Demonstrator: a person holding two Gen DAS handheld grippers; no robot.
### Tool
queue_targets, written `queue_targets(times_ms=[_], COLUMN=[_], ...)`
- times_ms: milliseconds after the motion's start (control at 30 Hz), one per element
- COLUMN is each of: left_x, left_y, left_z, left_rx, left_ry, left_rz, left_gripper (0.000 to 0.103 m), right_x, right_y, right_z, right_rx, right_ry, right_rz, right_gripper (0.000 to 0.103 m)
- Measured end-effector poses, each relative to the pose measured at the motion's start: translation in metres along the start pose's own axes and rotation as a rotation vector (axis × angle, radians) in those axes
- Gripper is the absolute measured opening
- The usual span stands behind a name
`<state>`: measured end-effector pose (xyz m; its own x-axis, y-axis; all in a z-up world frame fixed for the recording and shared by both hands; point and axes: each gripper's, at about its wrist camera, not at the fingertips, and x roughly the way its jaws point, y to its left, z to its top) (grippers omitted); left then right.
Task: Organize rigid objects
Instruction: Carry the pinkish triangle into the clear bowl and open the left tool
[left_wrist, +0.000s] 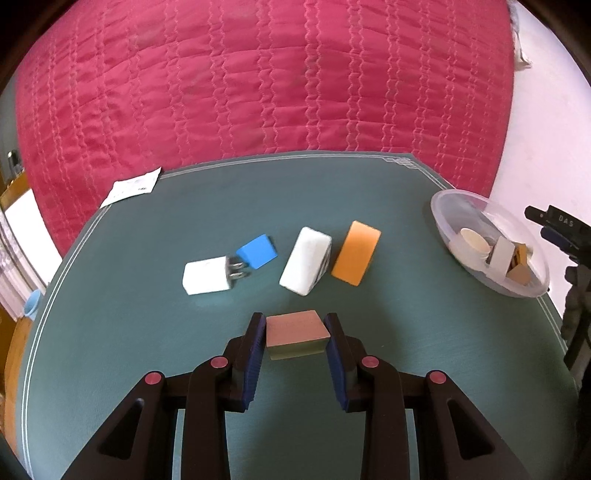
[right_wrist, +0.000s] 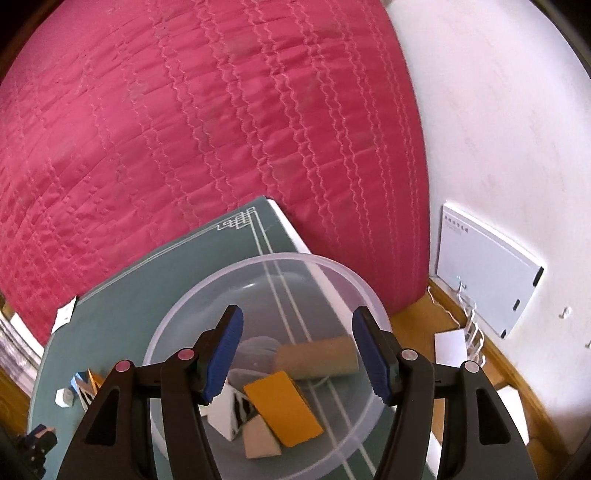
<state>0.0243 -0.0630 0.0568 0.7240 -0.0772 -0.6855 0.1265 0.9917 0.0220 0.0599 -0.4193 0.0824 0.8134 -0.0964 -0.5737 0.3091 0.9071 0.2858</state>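
Note:
My left gripper (left_wrist: 295, 326) is shut on a small brown block (left_wrist: 297, 332), held just above the green mat (left_wrist: 147, 332). Beyond it lie a white charger plug (left_wrist: 207, 277), a blue block (left_wrist: 257, 251), a white block (left_wrist: 304, 260) and an orange block (left_wrist: 355, 253). A clear plastic bowl (left_wrist: 487, 221) stands at the mat's right end. My right gripper (right_wrist: 297, 325) hangs open over that bowl (right_wrist: 184, 325) with nothing between its pads. In the bowl lie an orange block (right_wrist: 282, 410), a tan roll (right_wrist: 317, 356), a white striped wedge (right_wrist: 227, 410) and a tan wedge (right_wrist: 260, 439).
A pink quilted bedspread (left_wrist: 258, 81) rises behind the mat. A white paper slip (left_wrist: 131, 186) lies at the mat's far left edge. A white wall (right_wrist: 498, 129) with a grey box (right_wrist: 484, 266) and cables stands to the right, above a wooden floor (right_wrist: 417, 317).

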Motion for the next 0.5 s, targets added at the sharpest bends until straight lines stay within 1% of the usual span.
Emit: queue_targets(times_ms=[100, 167, 300, 367, 500], left_x=[0.002, 0.003, 0.006, 0.01, 0.02], left_y=[-0.012, -0.021, -0.041, -0.054, -0.075], left_z=[0.006, 0.01, 0.022, 0.031, 0.047], left_rx=[0.022, 0.035, 0.066, 0.079, 0.101], left_ry=[-0.004, -0.006, -0.024, -0.033, -0.046], left_rz=[-0.014, -0.03, -0.076, -0.113, -0.162], left_gripper=[0.034, 0.034, 0.034, 0.034, 0.034], right_x=[-0.002, -0.006, -0.016, -0.021, -0.027], right_y=[-0.01, -0.014, -0.019, -0.019, -0.016], right_z=[-0.003, -0.004, -0.003, -0.004, -0.005], right_rx=[0.03, 0.05, 0.074, 0.081, 0.076], right_ry=[0.001, -0.014, -0.056, -0.077, -0.097], right_rz=[-0.005, -0.01, -0.014, -0.021, -0.02], right_gripper=[0.063, 0.063, 0.063, 0.063, 0.063])
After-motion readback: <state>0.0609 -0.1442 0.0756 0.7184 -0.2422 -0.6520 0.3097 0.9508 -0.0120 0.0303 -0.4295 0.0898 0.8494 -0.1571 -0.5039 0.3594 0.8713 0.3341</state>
